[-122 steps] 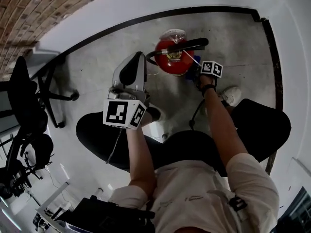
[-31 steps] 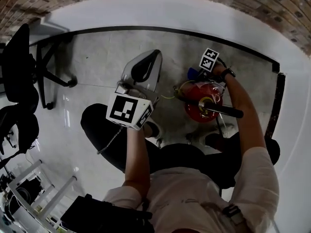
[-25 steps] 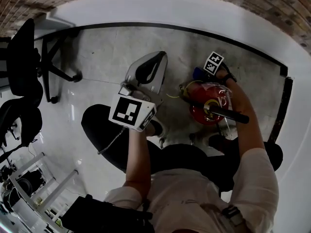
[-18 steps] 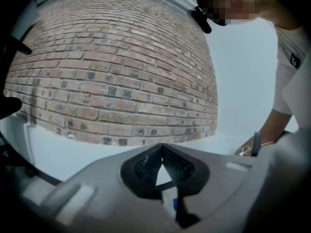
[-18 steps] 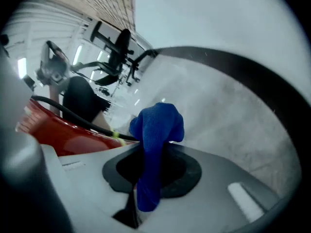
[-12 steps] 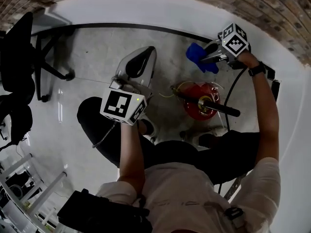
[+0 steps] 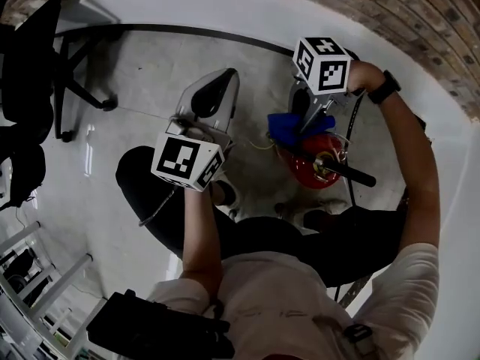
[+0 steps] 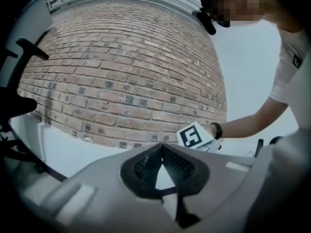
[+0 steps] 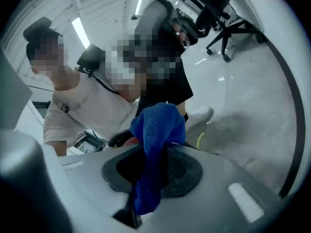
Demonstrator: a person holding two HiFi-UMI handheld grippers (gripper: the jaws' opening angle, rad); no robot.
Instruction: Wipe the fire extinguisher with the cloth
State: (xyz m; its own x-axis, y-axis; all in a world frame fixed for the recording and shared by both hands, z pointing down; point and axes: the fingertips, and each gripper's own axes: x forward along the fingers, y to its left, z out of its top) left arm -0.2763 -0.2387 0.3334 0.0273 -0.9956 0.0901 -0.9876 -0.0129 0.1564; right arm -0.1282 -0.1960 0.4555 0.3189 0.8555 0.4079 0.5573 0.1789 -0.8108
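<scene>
The red fire extinguisher (image 7: 315, 165) stands on the grey floor between the person's feet, its black handle (image 7: 343, 171) pointing right. A blue cloth (image 7: 287, 128) rests against its upper left side, with my right gripper (image 7: 304, 120) shut on it from above. In the right gripper view the cloth (image 9: 156, 130) bulges out between the jaws, and the black handle (image 9: 118, 139) shows just past it. My left gripper (image 7: 218, 87) hovers left of the extinguisher, apart from it. In the left gripper view the left gripper (image 8: 162, 148) is shut with nothing in it, facing the brick wall.
A white wall with a black baseboard (image 7: 187, 36) curves behind the extinguisher, brick above it. Black office chairs (image 7: 34, 58) stand at the left and a metal rack (image 7: 45, 276) at the lower left. The person's shoe (image 7: 222, 193) is near the extinguisher's left side.
The right gripper lifted the blue cloth from behind the extinguisher up toward the wall, then brought it down onto the extinguisher's upper left side. The left gripper barely moved.
</scene>
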